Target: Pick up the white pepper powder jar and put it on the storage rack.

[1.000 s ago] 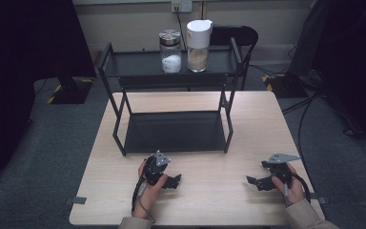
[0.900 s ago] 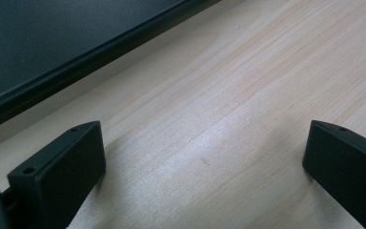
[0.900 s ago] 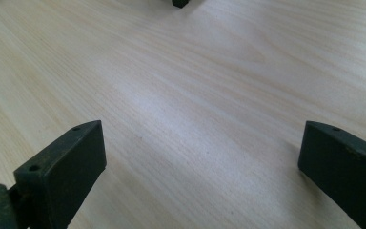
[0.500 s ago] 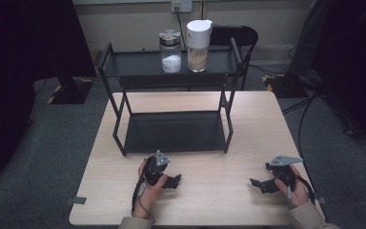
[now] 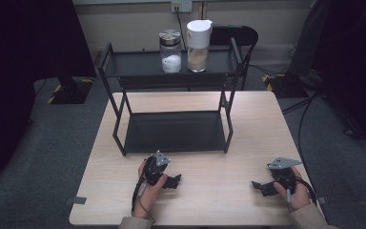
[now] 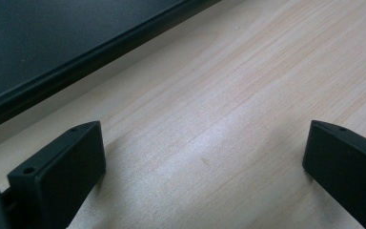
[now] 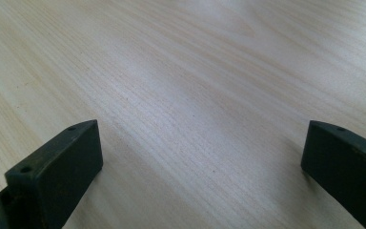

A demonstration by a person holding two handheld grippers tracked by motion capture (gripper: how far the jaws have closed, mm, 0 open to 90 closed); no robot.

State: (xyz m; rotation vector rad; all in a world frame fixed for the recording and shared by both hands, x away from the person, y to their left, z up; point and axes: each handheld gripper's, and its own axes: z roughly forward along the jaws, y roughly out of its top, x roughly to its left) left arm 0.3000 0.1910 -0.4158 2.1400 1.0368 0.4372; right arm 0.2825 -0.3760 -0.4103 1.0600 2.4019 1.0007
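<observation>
The black two-tier rack [image 5: 174, 131] stands at the far half of the wooden table [image 5: 248, 124], and its lower shelf is what lies nearest the tools. The left gripper [image 5: 174, 182] rests low on the tabletop just in front of that shelf, held in the person's left hand [image 5: 147, 183]; in the left gripper view the shelf's dark front edge [image 6: 76, 57] runs across the upper left, just beyond jaws spread wide with bare wood between them. The right gripper [image 5: 259, 187] sits well apart, near the table's right front corner, jaws equally wide over plain wood, holding nothing. Up on the rack's top shelf, a glass jar [image 5: 170, 51] of white powder stands just beside a white-lidded jar [image 5: 198, 39] of tan contents.
</observation>
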